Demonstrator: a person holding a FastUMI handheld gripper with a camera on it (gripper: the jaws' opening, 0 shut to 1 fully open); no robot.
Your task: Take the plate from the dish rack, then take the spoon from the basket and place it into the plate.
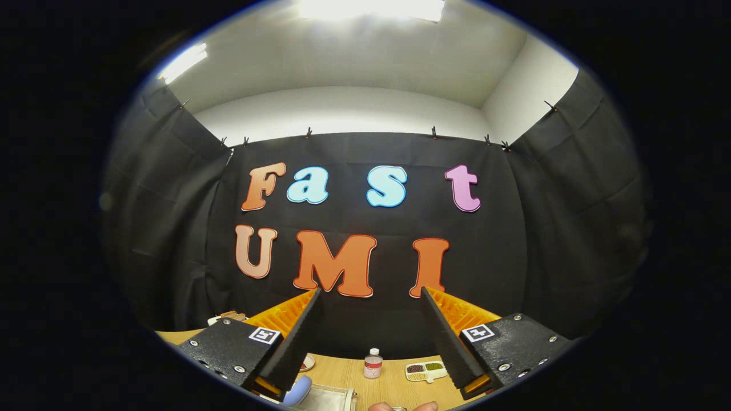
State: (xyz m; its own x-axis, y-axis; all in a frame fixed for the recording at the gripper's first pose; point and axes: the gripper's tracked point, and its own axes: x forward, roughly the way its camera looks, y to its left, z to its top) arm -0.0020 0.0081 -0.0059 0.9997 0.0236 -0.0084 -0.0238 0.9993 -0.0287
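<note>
The tool (pixel 370 319) was released: its two fingers stood wide apart with nothing between them, and it was lifted and pointed at the booth's cloth wall, high over the wooden surface (pixel 394 385).

A small bottle (pixel 373 363) with a pale cap stood on the surface, low in the gap between the fingers, and it serves here as the landmark. Just beside the bottle, toward the right finger, lay a flat white divided tray (pixel 426 370) with dark and green grains in its sections. Toward the left finger from the bottle, a small part of a round dish (pixel 308 362) looked out from behind that finger. Nearer to the tool than the bottle lay a pale, woven-looking rectangular mat or tray (pixel 328 398), and a rounded blue object (pixel 297 391) touched its corner. What seemed to be fingertips of a person (pixel 403 406) showed still nearer than the bottle.

The plate, the dish rack, the spoon and the basket could not be identified with certainty; whether the round dish was the plate cannot be told.

As a judgement, a plate would be stiff, smooth, rather heavy and breakable, so the tool should take it by the rim with a firm hold. A spoon would be light, thin and slippery, and best taken across the middle of its handle.
</note>
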